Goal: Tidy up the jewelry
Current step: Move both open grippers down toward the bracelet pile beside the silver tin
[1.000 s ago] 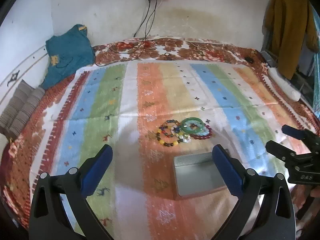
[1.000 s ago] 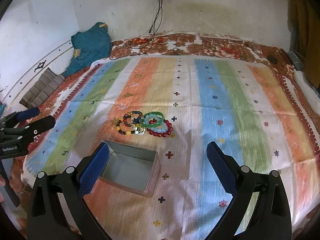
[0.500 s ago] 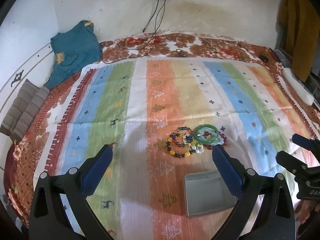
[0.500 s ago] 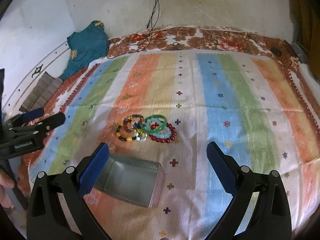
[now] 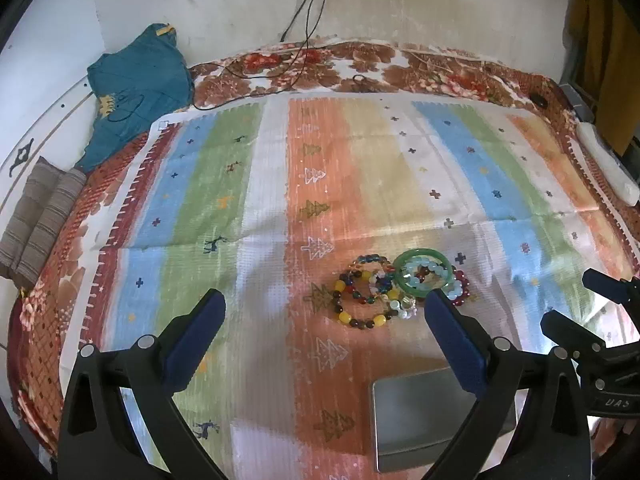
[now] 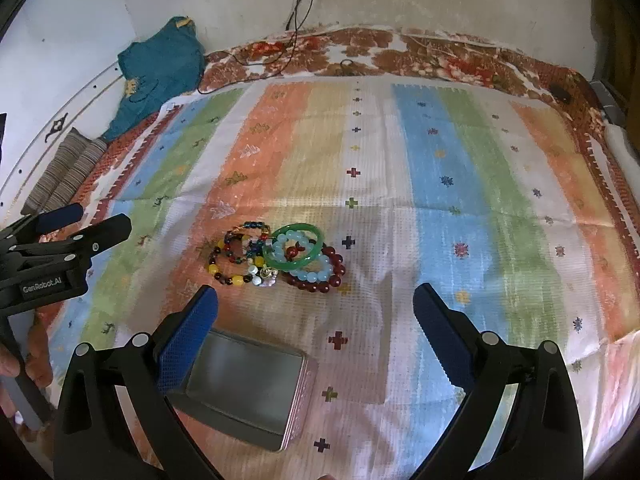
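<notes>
Nothing is picked yet: both the left gripper (image 5: 324,320) and right gripper (image 6: 316,312) hover with fingers wide apart, holding nothing. The bracelets (image 6: 280,256) lie heaped at 12 o'clock of the open tin (image 6: 244,392). Next, 1 gripper must descend and pinch a single bracelet.

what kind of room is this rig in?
Likely a bedroom in a home: the work surface looks like a bed under a striped cloth, with a folded blanket by the plaster wall and a yellow garment hanging to the side.
</notes>
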A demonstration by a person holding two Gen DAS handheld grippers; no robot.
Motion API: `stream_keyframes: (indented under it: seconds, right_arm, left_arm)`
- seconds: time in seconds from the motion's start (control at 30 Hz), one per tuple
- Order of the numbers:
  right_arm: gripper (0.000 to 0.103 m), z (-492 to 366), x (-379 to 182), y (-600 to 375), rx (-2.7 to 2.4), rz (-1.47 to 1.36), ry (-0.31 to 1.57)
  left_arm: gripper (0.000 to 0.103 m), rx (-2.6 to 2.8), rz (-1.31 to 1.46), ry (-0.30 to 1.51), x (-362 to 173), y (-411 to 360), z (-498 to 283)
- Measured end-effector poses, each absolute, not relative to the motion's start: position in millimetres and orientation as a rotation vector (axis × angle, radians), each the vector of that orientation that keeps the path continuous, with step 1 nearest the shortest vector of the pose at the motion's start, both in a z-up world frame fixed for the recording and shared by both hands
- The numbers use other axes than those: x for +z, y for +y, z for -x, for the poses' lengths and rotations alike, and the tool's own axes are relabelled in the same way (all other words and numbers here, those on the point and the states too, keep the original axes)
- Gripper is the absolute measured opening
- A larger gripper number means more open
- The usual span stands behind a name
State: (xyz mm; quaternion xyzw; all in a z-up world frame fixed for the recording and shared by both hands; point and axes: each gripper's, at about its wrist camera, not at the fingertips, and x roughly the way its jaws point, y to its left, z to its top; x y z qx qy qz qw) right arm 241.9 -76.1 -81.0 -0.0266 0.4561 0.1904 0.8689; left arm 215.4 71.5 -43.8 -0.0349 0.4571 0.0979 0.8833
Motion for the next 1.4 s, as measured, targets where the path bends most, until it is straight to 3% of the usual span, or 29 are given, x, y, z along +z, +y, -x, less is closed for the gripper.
stream_keyframes:
  seconds: [1.4]
  right_arm:
    - [0.099, -313.6, -147.9, -42.0, 0.372, 0.069, 1.127]
  left_arm:
    - [0.096, 0.15, 0.137, 1.133, -130.8, 98.4, -307.0]
